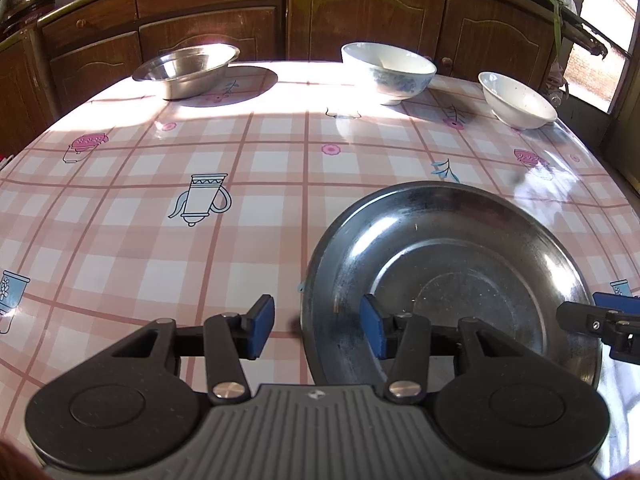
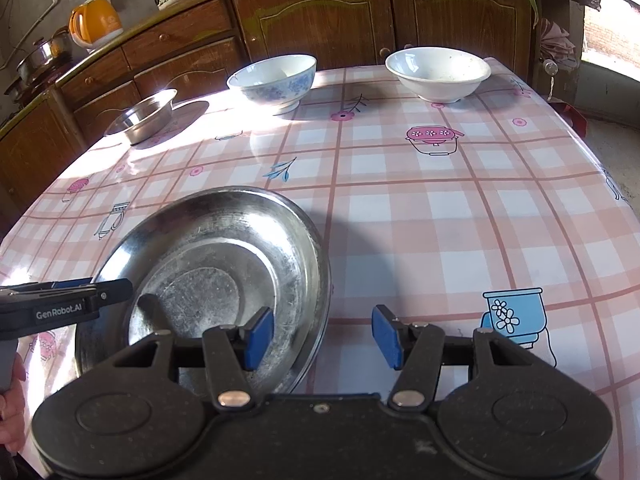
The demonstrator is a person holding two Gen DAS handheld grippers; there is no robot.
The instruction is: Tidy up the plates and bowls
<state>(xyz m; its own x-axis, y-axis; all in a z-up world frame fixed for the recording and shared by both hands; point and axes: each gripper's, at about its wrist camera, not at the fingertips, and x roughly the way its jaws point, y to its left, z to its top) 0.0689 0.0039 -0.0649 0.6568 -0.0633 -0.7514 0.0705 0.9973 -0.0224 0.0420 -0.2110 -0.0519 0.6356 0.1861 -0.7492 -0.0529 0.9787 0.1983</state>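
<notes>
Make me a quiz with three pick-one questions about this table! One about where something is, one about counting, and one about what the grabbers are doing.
1. Where is the steel plate?
A. On the far edge by the cupboards
B. On the near side, between the two grippers
C. Stacked inside a bowl

2. How many bowls stand along the far side?
A. One
B. Five
C. Three

3. How do the left gripper and right gripper stand?
A. Both open, each astride the plate's rim
B. Both shut on a bowl
C. Both lifting the plate high

Answers:
1. B: the plate lies close in front of both cameras, one gripper on each side.
2. C: a steel bowl, a blue-flowered bowl and a white bowl stand there.
3. A: each gripper's blue pads are apart, with the rim between them and not pinched.
</notes>
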